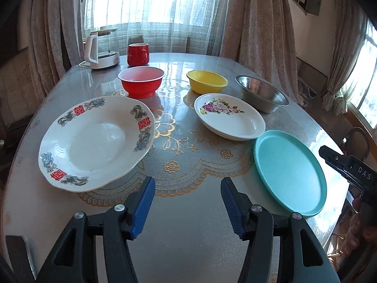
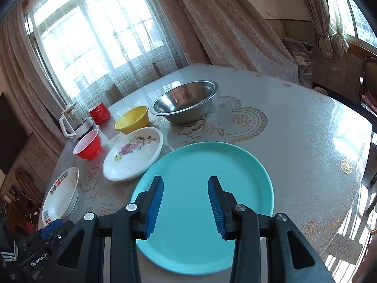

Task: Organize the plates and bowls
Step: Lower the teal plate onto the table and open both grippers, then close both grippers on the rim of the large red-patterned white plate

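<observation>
On the table lie a large white plate with red characters [image 1: 94, 143], a white oval dish with flowers [image 1: 229, 120], a teal plate [image 1: 291, 172], a red bowl [image 1: 141, 81], a yellow bowl [image 1: 206, 81] and a steel bowl [image 1: 261, 93]. My left gripper [image 1: 187, 186] is open and empty above the table's near edge, between the large white plate and the teal plate. My right gripper [image 2: 185, 186] is open and empty, hovering over the teal plate [image 2: 202, 165]. The flowered dish [image 2: 133, 156], steel bowl [image 2: 186, 102], yellow bowl [image 2: 132, 119] and red bowl [image 2: 87, 145] lie beyond it.
A red mug [image 1: 138, 54] and a white kettle [image 1: 101, 49] stand at the table's far left corner. Curtains and windows surround the table. The glossy tabletop [image 1: 188, 224] has a lace mat at its centre. A chair [image 2: 367, 80] stands at far right.
</observation>
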The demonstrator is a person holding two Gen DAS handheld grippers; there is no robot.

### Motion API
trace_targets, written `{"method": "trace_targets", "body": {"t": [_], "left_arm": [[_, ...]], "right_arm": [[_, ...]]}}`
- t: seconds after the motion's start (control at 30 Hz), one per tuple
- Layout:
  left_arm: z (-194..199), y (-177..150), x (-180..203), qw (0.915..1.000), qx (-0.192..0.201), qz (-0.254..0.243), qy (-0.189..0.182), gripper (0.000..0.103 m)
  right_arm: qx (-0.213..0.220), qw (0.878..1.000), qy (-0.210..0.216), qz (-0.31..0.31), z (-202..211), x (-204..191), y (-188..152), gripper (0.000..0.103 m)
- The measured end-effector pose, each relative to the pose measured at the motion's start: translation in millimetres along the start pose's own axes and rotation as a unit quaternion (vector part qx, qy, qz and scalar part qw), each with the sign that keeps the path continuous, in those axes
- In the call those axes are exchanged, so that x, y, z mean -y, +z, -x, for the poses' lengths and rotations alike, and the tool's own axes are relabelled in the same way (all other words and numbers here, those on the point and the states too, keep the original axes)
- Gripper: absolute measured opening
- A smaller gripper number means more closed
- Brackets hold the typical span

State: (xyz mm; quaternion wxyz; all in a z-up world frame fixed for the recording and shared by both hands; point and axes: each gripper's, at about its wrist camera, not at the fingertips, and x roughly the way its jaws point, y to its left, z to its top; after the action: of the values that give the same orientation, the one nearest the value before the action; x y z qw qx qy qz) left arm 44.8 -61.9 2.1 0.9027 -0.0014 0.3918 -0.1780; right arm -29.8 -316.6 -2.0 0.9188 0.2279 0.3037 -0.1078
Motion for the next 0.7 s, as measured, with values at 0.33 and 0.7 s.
{"method": "trace_targets", "body": {"t": [0.33, 0.7], "left_arm": [[20.3, 2.3, -58.5, 0.9970, 0.021, 0.048, 0.058, 0.074], [32.3, 1.0, -104.4, 0.9905, 0.031, 0.080, 0.107, 0.085]], "right_arm": [[-0.045, 0.996, 0.042, 0.058, -15.6, -60.7, -24.8, 0.040], [-0.087, 0.988, 0.066, 0.112, -33.1, -108.7, -52.2, 0.042]]}}
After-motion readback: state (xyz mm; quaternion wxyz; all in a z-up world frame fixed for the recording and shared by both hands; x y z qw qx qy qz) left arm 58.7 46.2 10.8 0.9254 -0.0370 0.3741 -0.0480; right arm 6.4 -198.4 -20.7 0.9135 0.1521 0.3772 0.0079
